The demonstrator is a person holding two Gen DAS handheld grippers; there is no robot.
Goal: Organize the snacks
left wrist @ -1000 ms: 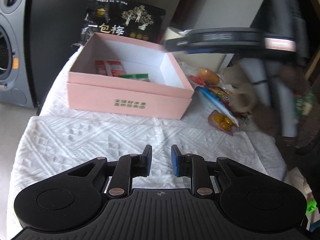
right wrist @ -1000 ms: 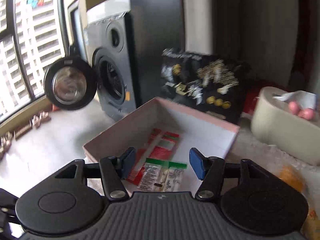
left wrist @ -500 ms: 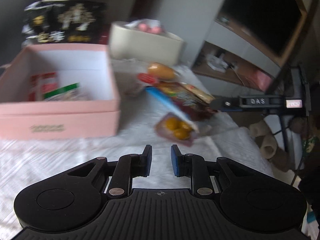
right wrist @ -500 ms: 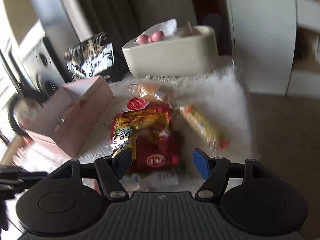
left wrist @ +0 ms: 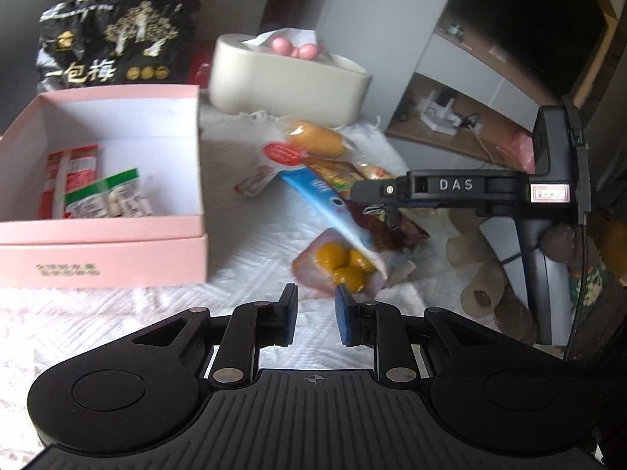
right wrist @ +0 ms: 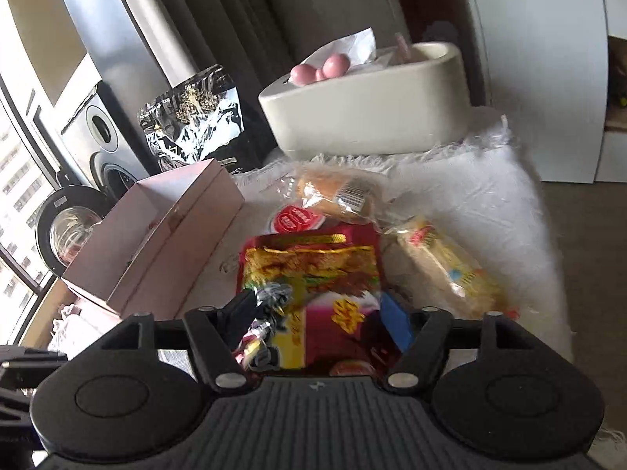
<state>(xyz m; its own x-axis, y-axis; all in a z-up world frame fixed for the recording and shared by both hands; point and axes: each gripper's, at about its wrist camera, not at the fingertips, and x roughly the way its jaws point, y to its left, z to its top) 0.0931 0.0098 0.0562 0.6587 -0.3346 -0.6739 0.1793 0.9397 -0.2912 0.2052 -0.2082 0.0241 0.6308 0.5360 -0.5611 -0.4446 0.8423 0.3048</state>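
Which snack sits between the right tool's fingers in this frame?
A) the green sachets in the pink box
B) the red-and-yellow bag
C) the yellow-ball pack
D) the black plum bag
B: in the right wrist view the red-and-yellow bag lies between the right tool's spread fingers.

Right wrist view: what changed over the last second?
The right tool swung from above the pink box to the snack pile and came down around the red and yellow packet, jaws open, not yet closed. The left tool stayed nearly shut and empty; the box's packets unmoved.
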